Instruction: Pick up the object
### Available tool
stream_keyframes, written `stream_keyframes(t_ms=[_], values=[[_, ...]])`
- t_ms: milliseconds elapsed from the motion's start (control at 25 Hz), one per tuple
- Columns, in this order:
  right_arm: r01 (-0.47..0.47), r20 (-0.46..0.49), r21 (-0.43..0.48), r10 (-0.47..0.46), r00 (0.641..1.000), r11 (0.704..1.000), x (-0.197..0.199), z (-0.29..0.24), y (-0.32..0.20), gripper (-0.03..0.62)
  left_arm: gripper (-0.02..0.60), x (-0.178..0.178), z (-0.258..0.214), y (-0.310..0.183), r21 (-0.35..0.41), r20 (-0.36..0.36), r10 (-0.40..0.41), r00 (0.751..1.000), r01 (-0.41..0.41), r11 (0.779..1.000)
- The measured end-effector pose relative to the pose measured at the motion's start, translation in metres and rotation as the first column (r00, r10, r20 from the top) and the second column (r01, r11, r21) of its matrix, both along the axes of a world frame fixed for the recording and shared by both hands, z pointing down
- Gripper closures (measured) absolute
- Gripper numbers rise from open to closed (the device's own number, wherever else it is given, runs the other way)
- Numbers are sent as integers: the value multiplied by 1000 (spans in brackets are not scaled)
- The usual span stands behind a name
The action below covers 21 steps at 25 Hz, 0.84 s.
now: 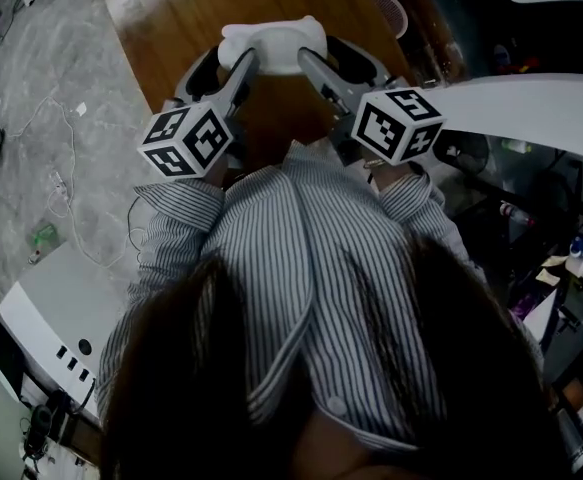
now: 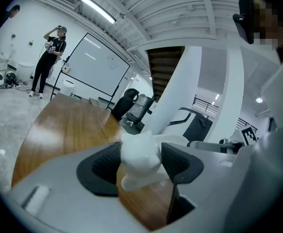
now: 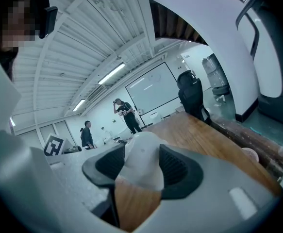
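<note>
Head view: left hand-held gripper [image 1: 233, 66] and right hand-held gripper [image 1: 316, 63] both clamp one white animal figurine [image 1: 271, 40] over the wooden worktop [image 1: 191, 18].

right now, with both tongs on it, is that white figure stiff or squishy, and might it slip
Probably stiff: the white figure shows no dent between the left tongs and right tongs. Its smooth rounded surface could slip.
</note>
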State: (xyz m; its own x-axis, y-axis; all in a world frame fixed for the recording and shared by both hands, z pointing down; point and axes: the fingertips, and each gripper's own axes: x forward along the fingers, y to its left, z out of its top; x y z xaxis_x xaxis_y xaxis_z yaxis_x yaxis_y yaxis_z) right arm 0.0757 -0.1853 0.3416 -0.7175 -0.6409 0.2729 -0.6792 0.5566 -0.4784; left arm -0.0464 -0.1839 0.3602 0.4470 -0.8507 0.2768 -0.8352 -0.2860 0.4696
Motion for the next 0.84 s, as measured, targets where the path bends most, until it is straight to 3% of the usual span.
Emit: stream_keyframes(t_ms=[280,840], values=[[-17,2,-11,17,1000,1000,4,2,0,373,314,4,-1,1,5,14,5,1000,-5,1000],[-18,1,-14,18,1000,1000,5,0,-1,375,314,5,1,2,-18,-23,-3,1000,3,1000]])
